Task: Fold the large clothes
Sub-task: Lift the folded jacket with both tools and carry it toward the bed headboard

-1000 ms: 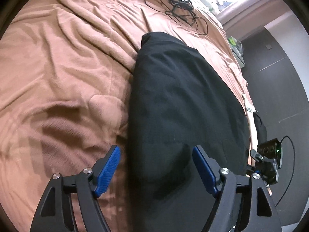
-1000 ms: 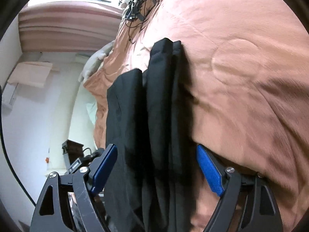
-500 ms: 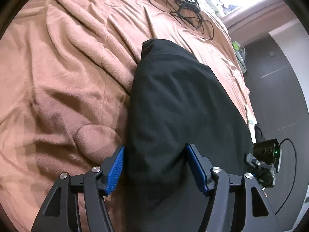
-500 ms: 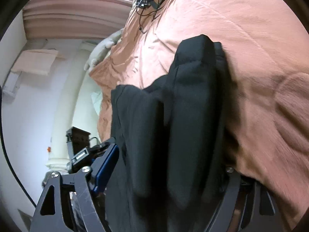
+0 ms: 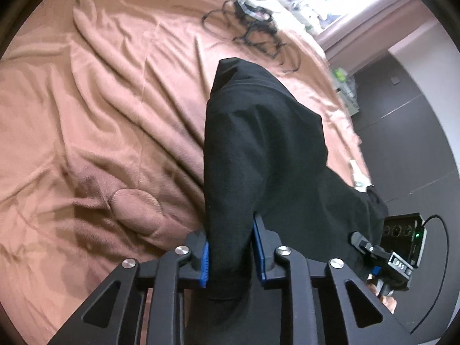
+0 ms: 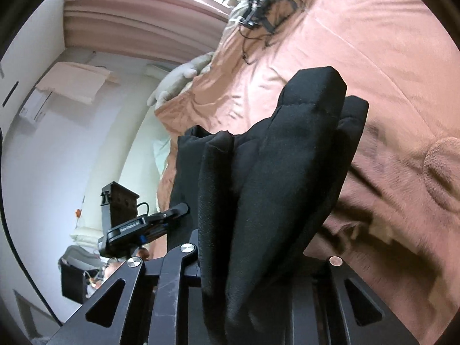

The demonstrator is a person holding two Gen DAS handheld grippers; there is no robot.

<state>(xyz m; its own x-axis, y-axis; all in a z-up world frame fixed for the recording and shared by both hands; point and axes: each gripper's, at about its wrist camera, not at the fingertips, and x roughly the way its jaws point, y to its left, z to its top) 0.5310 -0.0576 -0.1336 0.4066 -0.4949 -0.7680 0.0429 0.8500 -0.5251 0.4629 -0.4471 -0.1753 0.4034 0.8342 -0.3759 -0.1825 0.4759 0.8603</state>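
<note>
A large black garment lies folded in thick layers on a brown bed blanket. My left gripper is shut on the near edge of the garment, blue pads pressing the cloth from both sides. In the right wrist view the same black garment rises in bunched folds between the fingers of my right gripper, which is shut on it; its pads are hidden by the cloth. The garment's near end is lifted off the blanket. The other gripper shows at the edge of each view.
A tangle of black cables with a small device lies on the far part of the bed, also in the right wrist view. The bed's edge runs along the garment's side, with dark wall panels beyond. A grey cloth hangs off the bed.
Both grippers went from open around the garment's edge to shut on it. The gripped end has lifted and bunched up.
</note>
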